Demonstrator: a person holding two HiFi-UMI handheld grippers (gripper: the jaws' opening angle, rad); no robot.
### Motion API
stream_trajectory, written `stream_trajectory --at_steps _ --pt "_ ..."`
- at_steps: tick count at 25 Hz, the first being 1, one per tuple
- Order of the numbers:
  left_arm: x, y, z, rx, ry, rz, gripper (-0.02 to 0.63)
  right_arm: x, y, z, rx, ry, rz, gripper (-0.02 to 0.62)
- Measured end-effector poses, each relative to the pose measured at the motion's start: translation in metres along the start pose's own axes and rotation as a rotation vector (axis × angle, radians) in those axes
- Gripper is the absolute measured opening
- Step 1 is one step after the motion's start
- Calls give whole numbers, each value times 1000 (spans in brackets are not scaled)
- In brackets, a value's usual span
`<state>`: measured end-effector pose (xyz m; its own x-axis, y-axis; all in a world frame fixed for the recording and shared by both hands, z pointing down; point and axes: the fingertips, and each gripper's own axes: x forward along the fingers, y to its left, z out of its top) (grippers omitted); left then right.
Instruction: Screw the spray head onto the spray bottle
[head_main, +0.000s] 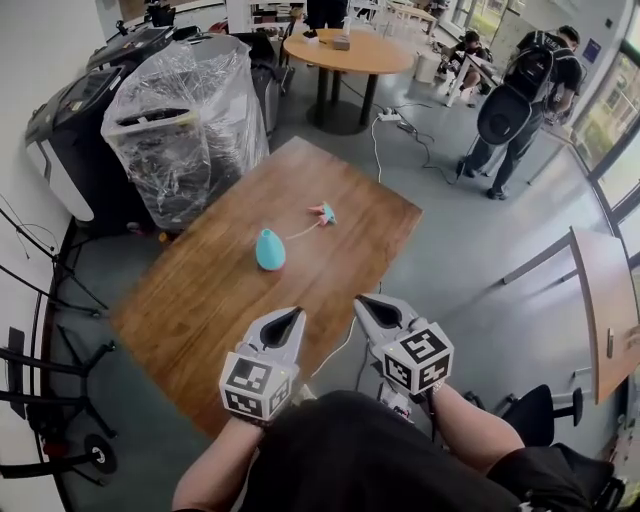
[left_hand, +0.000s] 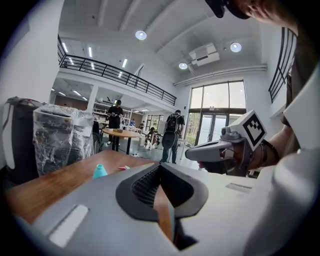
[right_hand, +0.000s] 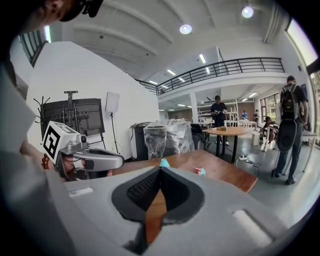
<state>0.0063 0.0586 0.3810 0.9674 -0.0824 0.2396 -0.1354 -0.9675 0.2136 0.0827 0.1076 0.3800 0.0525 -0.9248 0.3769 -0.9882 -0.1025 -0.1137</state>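
Teal spray bottle (head_main: 270, 250) is standing mid-frame, spray head (head_main: 323, 212) lying upper right; left gripper (head_main: 289, 316) and right gripper (head_main: 371, 303) are hovering closed, empty.

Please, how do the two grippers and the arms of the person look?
Both the left gripper and the right gripper have pale grey, wedge-shaped shells with black ribbed pads inside. Each carries a white cube printed with black square markers. The person wears a black top that leaves the forearms bare.
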Motion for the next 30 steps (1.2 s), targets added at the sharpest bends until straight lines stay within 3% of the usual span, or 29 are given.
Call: stream_trajectory --at_steps 12,21,30 --pt "14 50 -2 -77 6 54 15 84 16 16 -100 133 131 -9" --pt "63 80 -14 -77 75 151 25 136 -29 4 -131 212 246 -8" --pt "166 112 -28 -69 208 215 67 180 -95 -13 -139 320 404 -8"
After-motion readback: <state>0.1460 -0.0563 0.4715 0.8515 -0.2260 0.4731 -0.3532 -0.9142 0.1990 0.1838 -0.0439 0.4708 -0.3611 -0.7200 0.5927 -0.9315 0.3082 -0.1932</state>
